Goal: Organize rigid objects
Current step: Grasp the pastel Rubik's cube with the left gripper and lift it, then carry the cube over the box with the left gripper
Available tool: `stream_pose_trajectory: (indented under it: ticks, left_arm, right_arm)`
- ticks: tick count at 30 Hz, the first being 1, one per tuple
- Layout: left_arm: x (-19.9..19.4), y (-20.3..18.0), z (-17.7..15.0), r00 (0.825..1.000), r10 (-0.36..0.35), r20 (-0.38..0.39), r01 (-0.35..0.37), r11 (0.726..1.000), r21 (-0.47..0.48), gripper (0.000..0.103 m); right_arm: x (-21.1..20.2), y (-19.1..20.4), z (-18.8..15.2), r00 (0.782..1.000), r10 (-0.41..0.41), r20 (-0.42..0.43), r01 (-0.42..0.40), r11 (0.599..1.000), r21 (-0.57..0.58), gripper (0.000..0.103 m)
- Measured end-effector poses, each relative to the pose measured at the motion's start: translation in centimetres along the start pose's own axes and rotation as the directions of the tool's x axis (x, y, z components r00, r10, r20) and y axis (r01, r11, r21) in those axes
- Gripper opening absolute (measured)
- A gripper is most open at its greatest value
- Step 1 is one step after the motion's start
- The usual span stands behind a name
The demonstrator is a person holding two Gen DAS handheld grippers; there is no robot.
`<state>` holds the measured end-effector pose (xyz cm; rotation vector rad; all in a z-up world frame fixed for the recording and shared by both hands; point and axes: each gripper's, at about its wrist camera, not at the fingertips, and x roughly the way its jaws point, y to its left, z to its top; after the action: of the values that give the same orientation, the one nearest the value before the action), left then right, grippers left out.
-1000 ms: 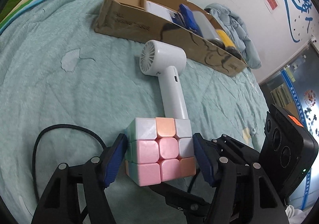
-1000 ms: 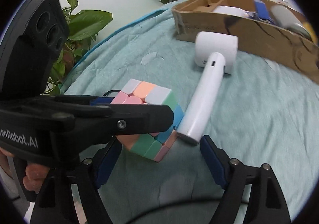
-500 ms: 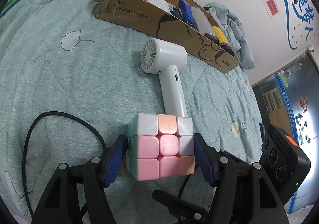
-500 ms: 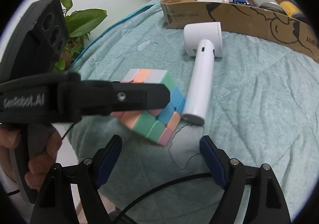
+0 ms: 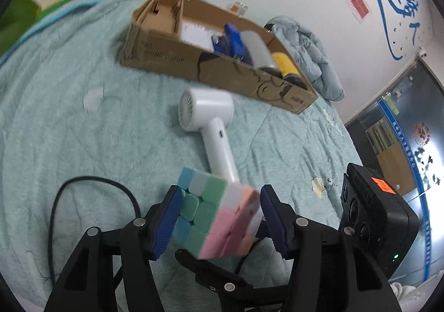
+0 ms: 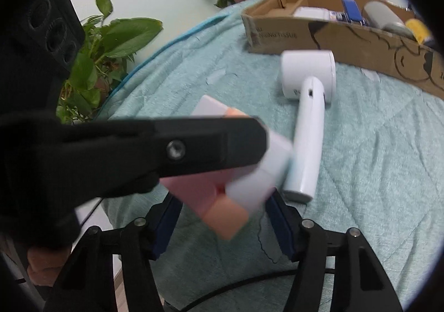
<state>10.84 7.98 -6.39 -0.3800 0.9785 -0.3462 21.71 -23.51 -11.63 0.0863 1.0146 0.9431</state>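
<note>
1. Left wrist view: the left gripper has its blue pads pressed against two opposite sides of a pastel puzzle cube, which sits tilted between them, lifted off the bedding.
2. Beyond the cube a white hair dryer lies on the teal quilt, its handle pointing back toward the cube and its round grille end facing the cardboard box.
3. The box rests farther up the quilt and holds a white packet, blue items, a grey cylinder and a yellow one. A black cable loops on the quilt at the left.
4. Right wrist view: the right gripper has its jaws spread wide with nothing between the pads.
5. Here the left gripper's black finger crosses the frame, the blurred cube clamped beside it, above the quilt.
6. The dryer lies just past the cube, the box behind it; potted plants stand at the bed's edge.
</note>
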Motion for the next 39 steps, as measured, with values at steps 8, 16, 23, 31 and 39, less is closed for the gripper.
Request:
stream_pose_trajectory:
  ticks: [8,16,23,31,39]
  left_arm:
    - [-1.8,-3.1,2.4,0.997,-0.011,0.071,0.003,0.995,0.103,0.055]
    - [-2.0,-4.9,7.6,0.989,-0.061,0.137,0.04,0.988,0.151,0.055]
    - [-1.4,-5.3,13.7,0.977,-0.107,0.184,0.071,0.979,0.19,0.056]
    - [0.4,-4.2,20.9,0.968,-0.116,0.224,0.07,0.977,0.2,0.056]
    - [5.3,-0.8,29.3,0.975,-0.069,0.21,0.04,0.989,0.139,0.056]
  right_arm:
    - [-3.1,-0.3,2.3,0.994,-0.037,0.1,0.037,0.999,0.002,0.061]
    - [-4.7,-1.4,6.5,0.982,-0.102,0.161,0.111,0.993,-0.05,0.061]
    - [-5.0,-2.4,11.6,0.968,-0.152,0.202,0.176,0.979,-0.107,0.061]
    - [-4.1,-3.6,16.7,0.964,-0.178,0.197,0.212,0.963,-0.168,0.061]
    - [-1.4,-6.1,22.3,0.969,-0.185,0.162,0.219,0.949,-0.226,0.06]
